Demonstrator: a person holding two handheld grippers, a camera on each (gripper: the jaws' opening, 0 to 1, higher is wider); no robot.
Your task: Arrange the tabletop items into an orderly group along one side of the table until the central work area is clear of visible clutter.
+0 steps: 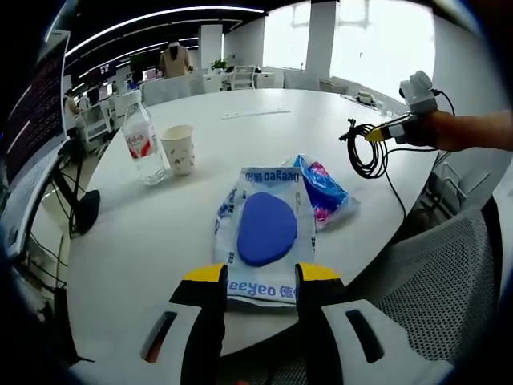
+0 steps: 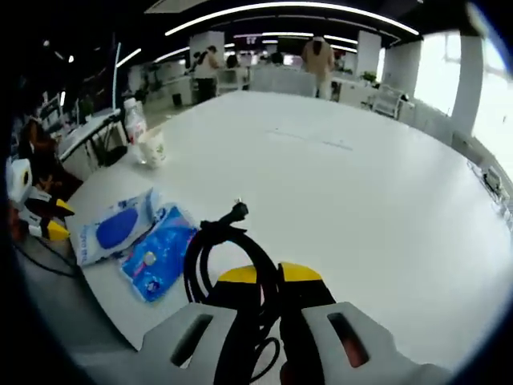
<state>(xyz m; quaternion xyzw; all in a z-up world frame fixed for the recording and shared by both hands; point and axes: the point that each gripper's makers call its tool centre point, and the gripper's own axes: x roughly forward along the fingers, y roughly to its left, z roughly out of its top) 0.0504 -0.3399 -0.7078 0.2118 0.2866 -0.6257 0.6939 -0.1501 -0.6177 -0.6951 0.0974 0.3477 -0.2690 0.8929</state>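
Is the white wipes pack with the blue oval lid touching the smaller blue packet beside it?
Touching. In the left gripper view the white wipes pack overlaps the edge of the smaller blue packet, with no table showing between them.

Wipes pack (image 1: 264, 233) at open jaws, bottle (image 1: 144, 144) — cup (image 1: 178, 149) beside

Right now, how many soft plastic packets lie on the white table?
2. The white wipes packet with a blue oval lid lies near the table edge; the blue-and-pink packet lies beside it, touching.
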